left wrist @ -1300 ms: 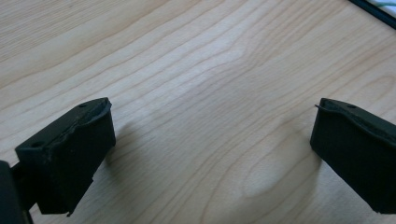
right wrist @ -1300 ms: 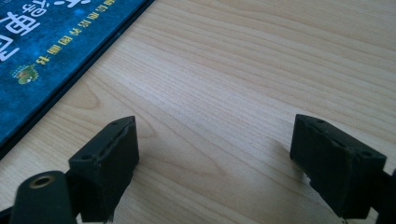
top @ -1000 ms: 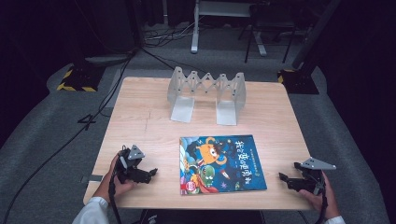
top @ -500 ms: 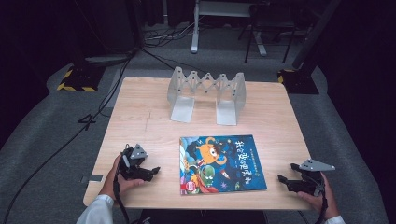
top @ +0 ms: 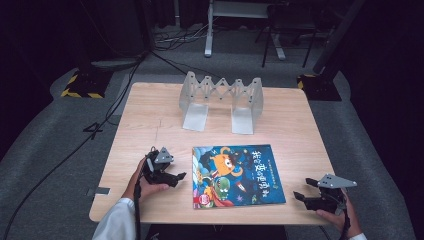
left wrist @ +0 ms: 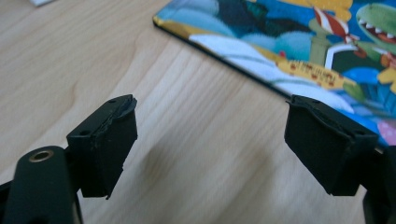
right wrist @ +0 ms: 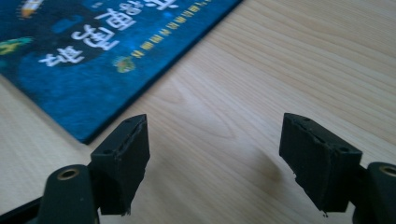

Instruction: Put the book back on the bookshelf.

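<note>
A colourful picture book (top: 235,175) lies flat near the front of the wooden table (top: 150,115), cover up. My left gripper (top: 177,176) rests on the table just left of the book, open, its jaws pointing at the book's left edge (left wrist: 261,60). My right gripper (top: 302,192) sits at the table's front right corner, open, with the book's right corner (right wrist: 93,70) a little ahead of its jaws. Nothing lies between either pair of jaws.
A grey expandable book rack (top: 221,100) stands at the back middle of the table, with two flat feet toward me. Cables (top: 115,105) run across the floor at the left. A dark stand base (top: 320,85) sits beyond the table's right rear corner.
My left gripper has crept slightly right toward the book. The right gripper has hardly shifted.
</note>
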`<move>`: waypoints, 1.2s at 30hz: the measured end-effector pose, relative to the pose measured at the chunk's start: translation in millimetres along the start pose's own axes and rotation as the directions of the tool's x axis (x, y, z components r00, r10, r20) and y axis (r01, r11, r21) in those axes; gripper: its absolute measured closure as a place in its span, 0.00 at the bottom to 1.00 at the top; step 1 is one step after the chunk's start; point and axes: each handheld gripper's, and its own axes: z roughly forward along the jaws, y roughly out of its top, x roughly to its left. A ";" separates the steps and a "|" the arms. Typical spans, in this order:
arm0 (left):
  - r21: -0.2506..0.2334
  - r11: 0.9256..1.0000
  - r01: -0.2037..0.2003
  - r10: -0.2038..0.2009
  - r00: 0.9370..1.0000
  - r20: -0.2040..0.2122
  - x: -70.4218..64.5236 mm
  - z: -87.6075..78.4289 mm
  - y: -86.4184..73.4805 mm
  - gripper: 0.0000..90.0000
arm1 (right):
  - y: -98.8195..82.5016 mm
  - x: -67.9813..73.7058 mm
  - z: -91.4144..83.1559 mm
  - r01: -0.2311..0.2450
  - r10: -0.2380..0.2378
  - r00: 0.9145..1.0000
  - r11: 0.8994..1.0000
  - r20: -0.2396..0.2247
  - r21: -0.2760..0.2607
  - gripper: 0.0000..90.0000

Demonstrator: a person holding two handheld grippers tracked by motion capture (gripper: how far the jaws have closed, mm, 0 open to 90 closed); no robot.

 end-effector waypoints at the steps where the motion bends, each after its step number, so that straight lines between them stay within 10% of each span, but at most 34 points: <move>1: 0.005 1.000 -0.003 0.002 1.000 0.010 0.3 4.0 4.4 0.20 | 0.8 3.3 0.1 0.011 -0.012 1.000 1.000 -0.011 -0.005 0.28; 16: 0.017 0.998 -0.054 0.053 0.998 0.038 6.0 52.7 49.7 0.18 | 9.2 30.9 8.5 0.074 -0.073 0.990 0.997 -0.122 -0.002 0.28; 36: 0.019 0.999 -0.028 0.025 0.991 0.132 13.8 81.8 67.8 0.17 | 15.4 43.4 20.0 0.130 -0.123 0.984 0.991 -0.130 0.043 0.30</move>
